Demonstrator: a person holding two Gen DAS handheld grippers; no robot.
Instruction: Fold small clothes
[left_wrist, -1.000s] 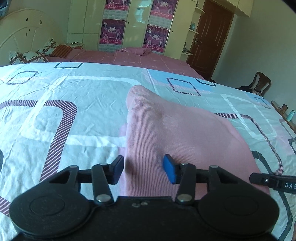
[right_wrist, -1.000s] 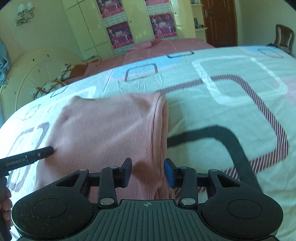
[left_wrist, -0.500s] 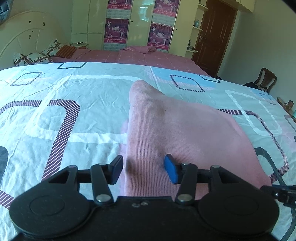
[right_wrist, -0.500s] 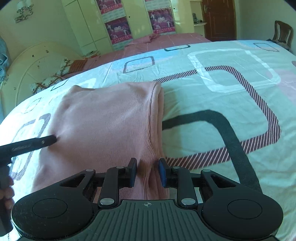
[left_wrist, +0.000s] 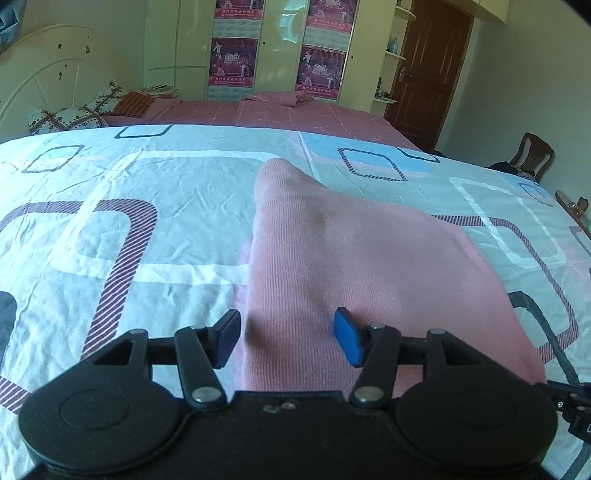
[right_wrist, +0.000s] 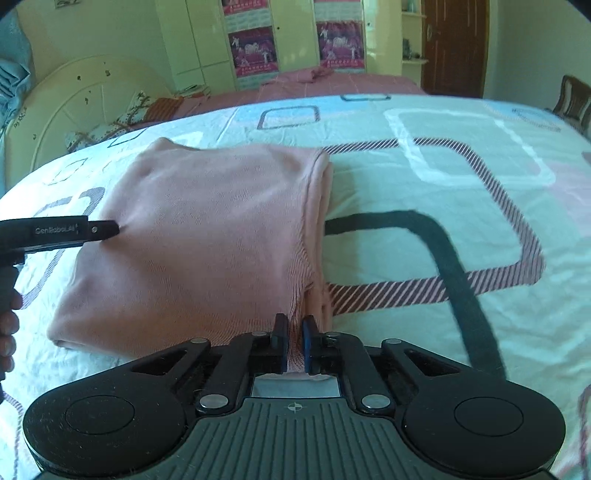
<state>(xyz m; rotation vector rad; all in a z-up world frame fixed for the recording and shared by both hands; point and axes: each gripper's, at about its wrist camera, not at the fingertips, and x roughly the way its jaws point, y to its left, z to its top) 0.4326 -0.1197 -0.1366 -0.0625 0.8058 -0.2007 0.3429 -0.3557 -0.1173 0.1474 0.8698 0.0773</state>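
Note:
A pink ribbed garment (right_wrist: 207, 236) lies folded on the patterned bedsheet (right_wrist: 424, 206); it also shows in the left wrist view (left_wrist: 362, 266). My right gripper (right_wrist: 294, 345) is shut on the garment's near right corner, at the hem edge. My left gripper (left_wrist: 286, 338) is open, its fingers spread over the garment's near left edge without pinching it. In the right wrist view the left gripper's tip (right_wrist: 103, 229) rests on the garment's left side.
The bedsheet (left_wrist: 110, 221) covers a wide bed. A second bed with a pink cover (left_wrist: 280, 114), pillows (left_wrist: 70, 116), a wardrobe (left_wrist: 277, 48), a brown door (left_wrist: 428, 70) and a wooden chair (left_wrist: 532, 155) stand behind.
My right gripper has moved in to the garment's near right corner and closed on it. My left gripper has stayed open over the left edge.

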